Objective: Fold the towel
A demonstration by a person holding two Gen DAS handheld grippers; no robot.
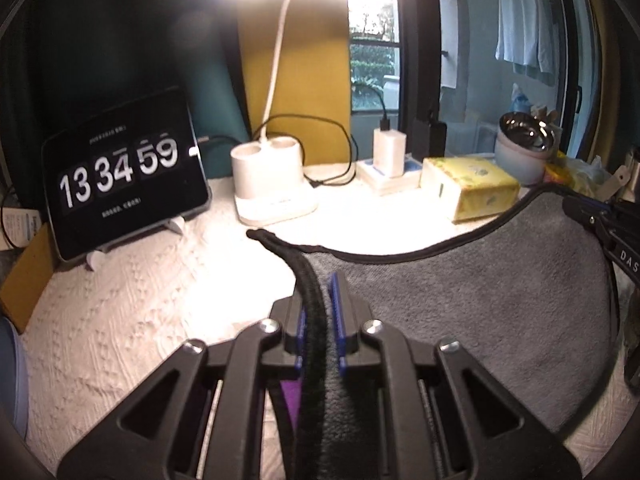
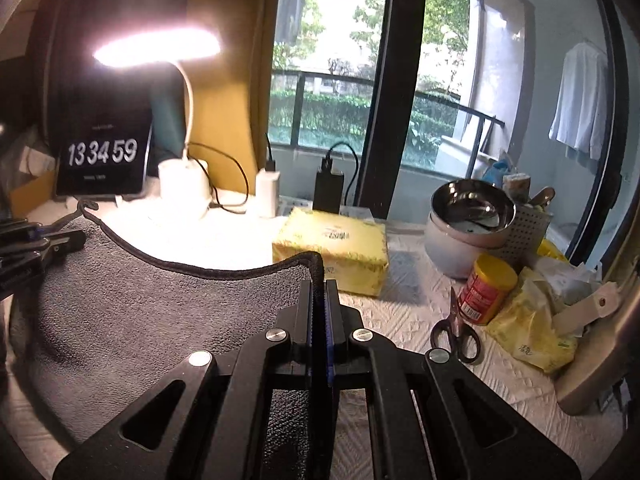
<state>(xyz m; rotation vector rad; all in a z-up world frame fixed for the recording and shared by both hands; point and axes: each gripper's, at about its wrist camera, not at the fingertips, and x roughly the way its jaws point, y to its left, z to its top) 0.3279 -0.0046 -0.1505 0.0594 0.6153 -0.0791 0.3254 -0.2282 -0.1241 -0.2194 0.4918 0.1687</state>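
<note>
Left wrist: left tool clenched on the black-hemmed edge of the grey towel, cloth lifted off the white table and sagging toward the right tool at the far corner. Mid-fold by the look of it; no crease laid flat yet, edges not yet brought together. Near part of towel hidden under the tool body. Right wrist: right tool clenched on the other corner, towel hanging between both, clear of the tissue pack behind. Lower layers, any earlier fold, impossible to make out.
</note>
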